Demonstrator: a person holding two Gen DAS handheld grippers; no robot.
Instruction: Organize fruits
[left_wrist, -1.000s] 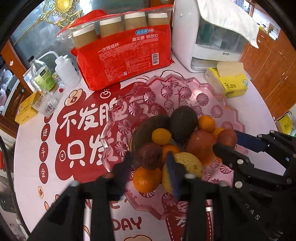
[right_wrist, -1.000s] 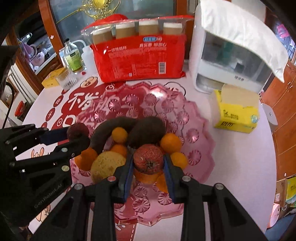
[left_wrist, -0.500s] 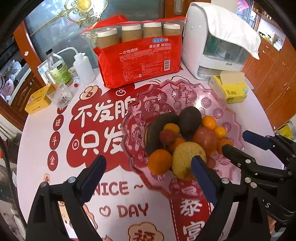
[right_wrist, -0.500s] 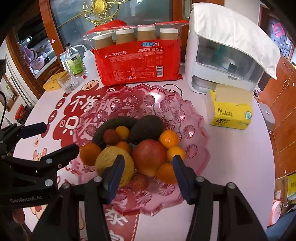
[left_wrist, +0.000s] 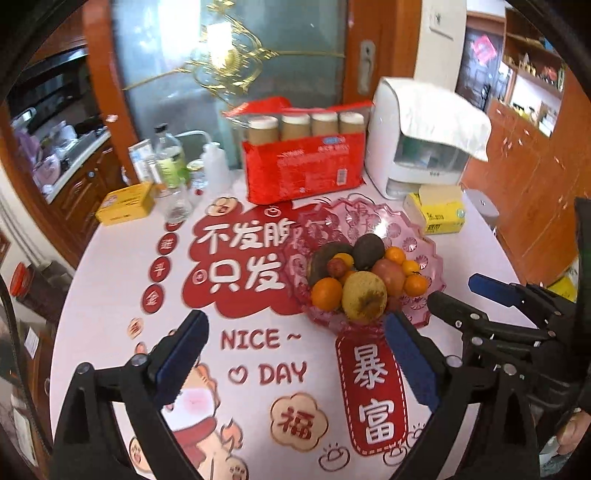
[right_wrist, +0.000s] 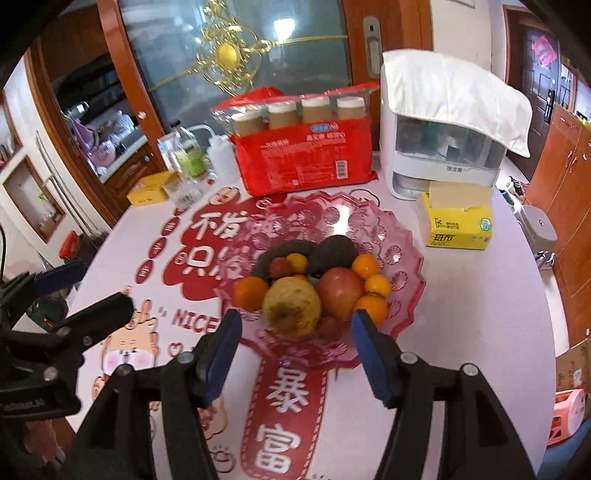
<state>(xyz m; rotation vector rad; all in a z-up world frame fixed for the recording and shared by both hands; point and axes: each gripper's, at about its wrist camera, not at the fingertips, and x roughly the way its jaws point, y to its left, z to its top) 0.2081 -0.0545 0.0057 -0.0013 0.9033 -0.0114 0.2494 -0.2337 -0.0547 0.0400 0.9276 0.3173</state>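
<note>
Left wrist view, lower left to lower right: left gripper (left_wrist: 293, 354) with jaws released and wide apart, nothing between them, only the printed bench (left_wrist: 110, 288) cover beneath. Its jaws have just been opening.

Centre right of that frame: pink glass fruit plate (left_wrist: 424, 317) holding the whole heap, with the orange (left_wrist: 326, 292) at front left, the yellow-brown pear (left_wrist: 365, 295) beside it, the red apple (left_wrist: 389, 275) behind and the dark avocado (left_wrist: 368, 246) at the back. No loose fruit visible elsewhere on the bench.

Right wrist view, lower middle: right gripper (right_wrist: 293, 354), jaws parted and empty, also just been opening; the plate's near rim lies between and beyond the pads, untouched.

Judgement: this reads as the release-and-pull-back step after the last pieces went onto the plate; the task looks near done or done.

Next move, if any: scan the bench for stray fruit, or nudge the small red fruit (right_wrist: 328, 325) sitting low by the front rim so it cannot roll off
</note>
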